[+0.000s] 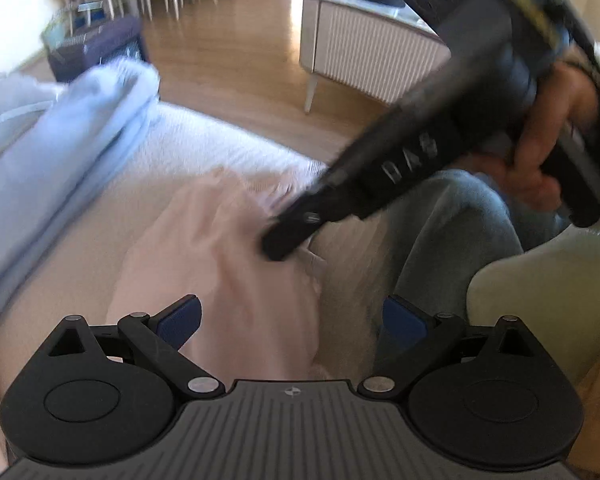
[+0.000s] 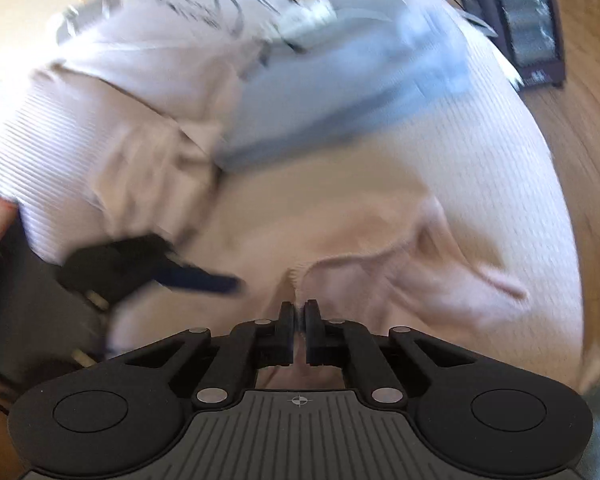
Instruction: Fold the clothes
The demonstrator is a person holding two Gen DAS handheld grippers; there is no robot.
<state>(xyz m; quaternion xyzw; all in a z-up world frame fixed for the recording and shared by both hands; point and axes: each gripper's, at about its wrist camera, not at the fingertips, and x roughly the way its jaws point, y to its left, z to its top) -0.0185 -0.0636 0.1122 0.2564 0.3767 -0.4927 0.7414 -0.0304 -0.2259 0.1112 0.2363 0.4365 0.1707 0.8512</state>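
Pale pink soft knit garment (image 1: 236, 280) spread on the ribbed cream bed cover (image 1: 204, 140), both grippers at it.

I judge the pink garment light, limp and prone to slump, so it is best taken by a hem or a corner. It lies straight ahead of and beneath my left gripper (image 1: 292, 320), whose jaws stand wide apart and empty. My right gripper (image 2: 299, 316) has its jaws together, seemingly pinching a ribbed edge of the garment at the tips. A folded light blue cloth (image 1: 60, 132) lies beyond, to the left gripper's left.
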